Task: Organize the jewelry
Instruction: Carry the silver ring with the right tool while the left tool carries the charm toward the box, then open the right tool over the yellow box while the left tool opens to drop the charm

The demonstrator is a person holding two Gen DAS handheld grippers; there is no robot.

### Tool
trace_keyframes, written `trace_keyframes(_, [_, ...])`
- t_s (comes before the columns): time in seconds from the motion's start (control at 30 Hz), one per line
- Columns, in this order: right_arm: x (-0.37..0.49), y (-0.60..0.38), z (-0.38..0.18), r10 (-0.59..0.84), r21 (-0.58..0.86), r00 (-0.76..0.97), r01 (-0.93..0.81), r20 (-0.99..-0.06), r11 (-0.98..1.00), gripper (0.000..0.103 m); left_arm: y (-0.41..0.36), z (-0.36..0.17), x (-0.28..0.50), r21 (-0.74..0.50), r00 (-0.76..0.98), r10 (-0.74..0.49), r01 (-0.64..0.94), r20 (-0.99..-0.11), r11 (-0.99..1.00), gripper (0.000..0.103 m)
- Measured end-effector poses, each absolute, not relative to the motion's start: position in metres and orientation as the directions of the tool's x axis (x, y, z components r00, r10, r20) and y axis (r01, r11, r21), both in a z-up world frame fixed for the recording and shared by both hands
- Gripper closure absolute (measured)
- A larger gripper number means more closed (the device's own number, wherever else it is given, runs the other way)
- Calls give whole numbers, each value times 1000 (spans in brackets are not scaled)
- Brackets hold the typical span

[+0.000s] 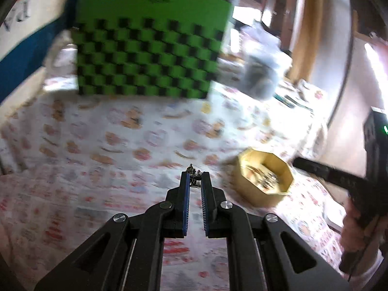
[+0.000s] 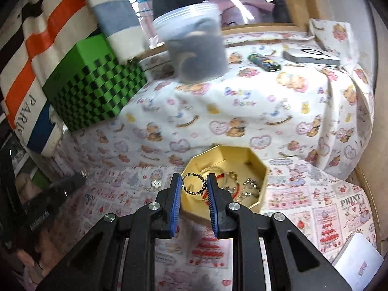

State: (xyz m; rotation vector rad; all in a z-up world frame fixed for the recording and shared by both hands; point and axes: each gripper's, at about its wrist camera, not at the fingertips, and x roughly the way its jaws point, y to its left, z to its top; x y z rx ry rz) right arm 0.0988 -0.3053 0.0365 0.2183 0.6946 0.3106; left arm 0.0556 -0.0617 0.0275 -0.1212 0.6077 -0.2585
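My left gripper point(image 1: 195, 178) is shut on a small dark metal jewelry piece point(image 1: 194, 173), held above the patterned cloth, left of the gold octagonal box point(image 1: 263, 178). My right gripper point(image 2: 194, 184) is shut on a beaded silver ring point(image 2: 194, 184), held over the near left rim of the gold octagonal box point(image 2: 226, 179). The box holds several more pieces: a red cord, rings and silver charms point(image 2: 249, 186). A small silver piece point(image 2: 156, 183) lies on the cloth left of the box. The left gripper also shows in the right wrist view point(image 2: 77, 178), blurred, at the left.
A green and black checkered box point(image 1: 148, 51) point(image 2: 94, 84) stands at the back left. A clear plastic tub with grey contents point(image 2: 196, 46) sits behind the gold box. A dark lighter point(image 2: 264, 62) and a white device point(image 2: 311, 57) lie at back right. A white card point(image 2: 359, 262) lies front right.
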Motion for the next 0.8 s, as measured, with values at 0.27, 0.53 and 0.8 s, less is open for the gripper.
trace_keyframes(0.27, [114,-328,13,343,351,707,-142,-619,926,81,-105,16,84,-273,715,-370,254,-593,928,95])
trace_keyframes(0.53, [117,-337,8,389,409,686,-145,-615,901,81,-151,19,106,-261,677,-390,290,-624,921,95])
trace_keyframes(0.8, [120,-347,2,412,455,681,-128,-606,881,81,-158,6,121,-313,638,-440,310,-632,898,95])
